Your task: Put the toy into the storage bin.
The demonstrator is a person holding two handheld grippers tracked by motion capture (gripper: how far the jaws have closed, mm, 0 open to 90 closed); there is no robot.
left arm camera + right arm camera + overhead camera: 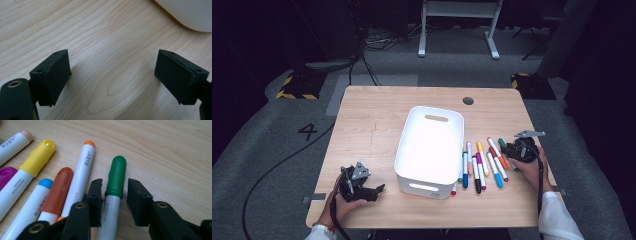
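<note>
My right gripper (pixel 114 202) sits low over the table (pixel 162 147) with its jaws drawn in close around the green-capped marker (pixel 115 180), one pad at each side of the joint between cap and white barrel. A thin gap shows on the right side, so I cannot tell whether the pads truly press it. That marker lies flat on the wood as the last one in the row, at the end farthest from the bin, just beside a white marker with an orange tip (pixel 82 167). Next come a rust-orange cap (pixel 58 187), a blue-tipped one (pixel 37 195) and a yellow cap (pixel 38 156). In the high view the right gripper (pixel 519 149) is at the far end of that row of markers (pixel 482 165), which lie beside the white bin (pixel 432 150). My left gripper (pixel 112 75) hovers over bare wood with its jaws wide apart and nothing between them, near the bin's rounded corner (pixel 190 15).
</note>
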